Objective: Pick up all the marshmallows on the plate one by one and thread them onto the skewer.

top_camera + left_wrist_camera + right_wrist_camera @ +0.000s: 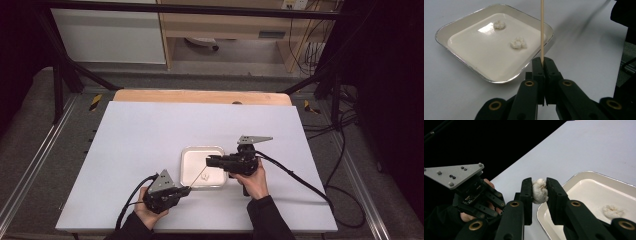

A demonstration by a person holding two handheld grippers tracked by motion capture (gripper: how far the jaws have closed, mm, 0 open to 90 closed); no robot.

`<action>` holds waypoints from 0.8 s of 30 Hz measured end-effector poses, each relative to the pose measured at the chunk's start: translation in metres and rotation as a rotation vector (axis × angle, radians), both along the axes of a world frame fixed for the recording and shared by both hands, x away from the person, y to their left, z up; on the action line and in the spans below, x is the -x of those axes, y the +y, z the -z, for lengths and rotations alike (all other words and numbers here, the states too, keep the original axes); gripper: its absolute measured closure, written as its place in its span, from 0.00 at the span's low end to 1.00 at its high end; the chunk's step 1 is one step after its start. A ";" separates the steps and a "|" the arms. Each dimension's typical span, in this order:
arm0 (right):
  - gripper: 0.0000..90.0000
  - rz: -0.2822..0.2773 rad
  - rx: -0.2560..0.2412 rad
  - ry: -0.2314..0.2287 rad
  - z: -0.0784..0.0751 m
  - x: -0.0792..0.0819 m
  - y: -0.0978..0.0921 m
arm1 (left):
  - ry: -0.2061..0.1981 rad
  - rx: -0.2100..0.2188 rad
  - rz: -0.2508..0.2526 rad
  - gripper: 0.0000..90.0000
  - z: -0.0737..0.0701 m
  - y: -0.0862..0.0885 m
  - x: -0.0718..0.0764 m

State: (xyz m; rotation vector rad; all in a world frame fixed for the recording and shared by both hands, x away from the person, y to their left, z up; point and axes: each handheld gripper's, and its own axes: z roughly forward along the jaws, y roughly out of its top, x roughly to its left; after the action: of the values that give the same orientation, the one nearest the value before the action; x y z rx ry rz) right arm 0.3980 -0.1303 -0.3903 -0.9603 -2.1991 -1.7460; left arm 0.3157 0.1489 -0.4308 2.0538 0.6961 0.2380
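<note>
A white square tray (192,161) with a silvery rim sits at the table's middle. Two white puffy lumps (499,24) (518,43) lie in the tray (481,52). My left gripper (543,61) is shut on a thin wooden skewer (542,30), which rises over the tray's near corner. In the high view, that gripper (186,190) is just off the tray's front-left corner and the skewer (196,180) slants over the tray. My right gripper (539,182) is shut on a third white lump (539,191), held above the tray's edge (584,173). From above, the right gripper (209,160) points left over the tray.
The white tabletop (150,135) lies on a wooden board (200,96) that shows at the far edge. Black cables (300,177) trail from both grippers toward the front and right. A dark frame and floor surround the table.
</note>
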 end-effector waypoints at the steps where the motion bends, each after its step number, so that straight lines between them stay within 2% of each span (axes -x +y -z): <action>1: 0.85 -0.001 0.002 -0.002 0.000 0.001 0.000 | 0.001 -0.002 0.001 0.99 0.000 0.000 0.000; 7: 0.86 -0.013 0.013 -0.010 0.004 0.004 0.003 | 0.002 0.000 0.004 0.99 0.001 -0.001 0.000; 9: 0.86 -0.038 0.021 0.009 0.007 0.005 0.006 | -0.006 0.017 0.005 0.99 -0.002 -0.001 0.001; 11: 0.85 -0.057 0.035 0.018 0.013 0.007 0.010 | -0.010 0.007 0.003 0.99 -0.002 -0.002 0.001; 16: 0.84 -0.062 0.046 0.034 0.023 0.009 0.017 | 0.003 -0.002 -0.009 0.99 0.000 -0.003 0.000; 24: 0.84 -0.066 0.066 0.027 0.033 0.015 0.024 | 0.014 0.002 -0.018 0.99 0.003 -0.009 -0.001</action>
State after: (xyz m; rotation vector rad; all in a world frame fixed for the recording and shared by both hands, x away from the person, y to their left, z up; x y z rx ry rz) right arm 0.3829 -0.1067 -0.4230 -0.9090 -2.2574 -1.6329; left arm 0.3170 0.1400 -0.4333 2.0499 0.7237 0.2336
